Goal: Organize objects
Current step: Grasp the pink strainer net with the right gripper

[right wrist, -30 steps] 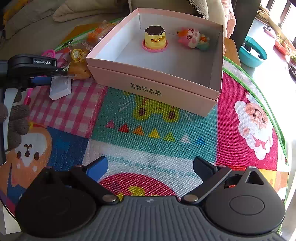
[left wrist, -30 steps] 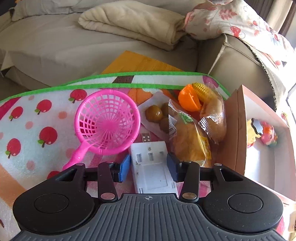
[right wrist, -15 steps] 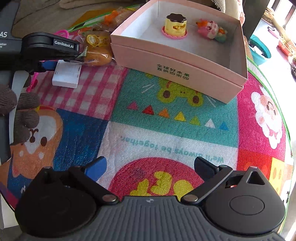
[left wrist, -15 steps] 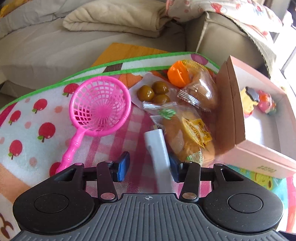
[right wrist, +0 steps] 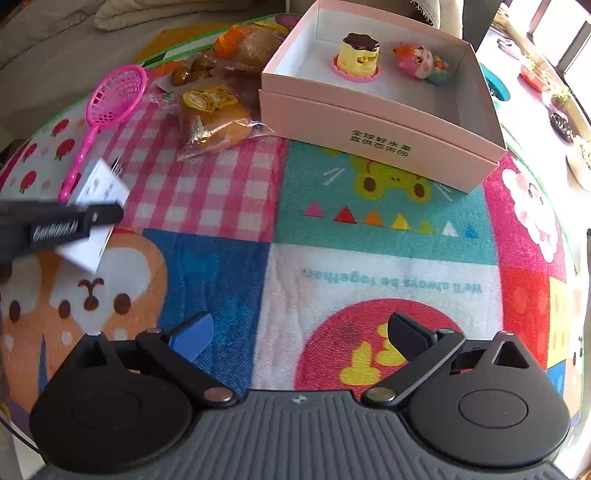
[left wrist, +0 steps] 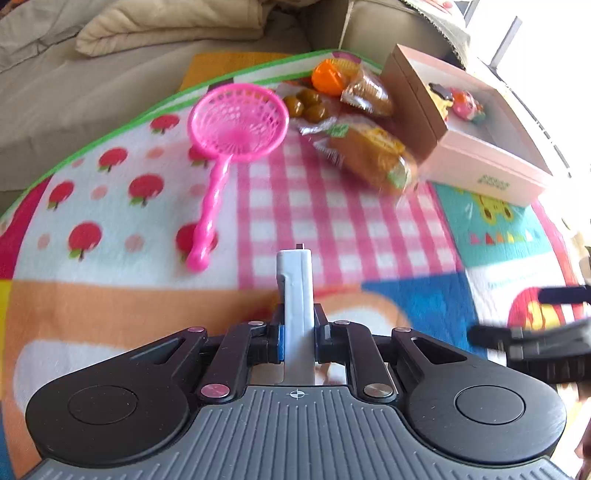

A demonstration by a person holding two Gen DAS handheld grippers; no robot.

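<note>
My left gripper (left wrist: pixel 297 332) is shut on a white power strip (left wrist: pixel 295 291), held edge-up above the mat; it also shows in the right wrist view (right wrist: pixel 98 206) at the left. My right gripper (right wrist: pixel 299 332) is open and empty over the mat's near side. A pink box (right wrist: pixel 373 118) at the back holds a yellow pudding toy (right wrist: pixel 358 55) and a pink animal toy (right wrist: pixel 419 62). A pink toy strainer (left wrist: pixel 236 125), wrapped bread (left wrist: pixel 373 155) and chestnuts (left wrist: pixel 306 103) lie left of the box.
A colourful cartoon mat (right wrist: pixel 369 266) covers the round table. A beige sofa with a folded blanket (left wrist: pixel 166 26) stands behind. An orange toy (left wrist: pixel 327 77) and a second wrapped bun (left wrist: pixel 369 92) lie by the box's far corner. A teal bowl (right wrist: pixel 496 85) sits beyond the table at right.
My left gripper has closed on the power strip, turned it on edge and lifted it back toward the near side. My right gripper has drawn back slightly, still open.
</note>
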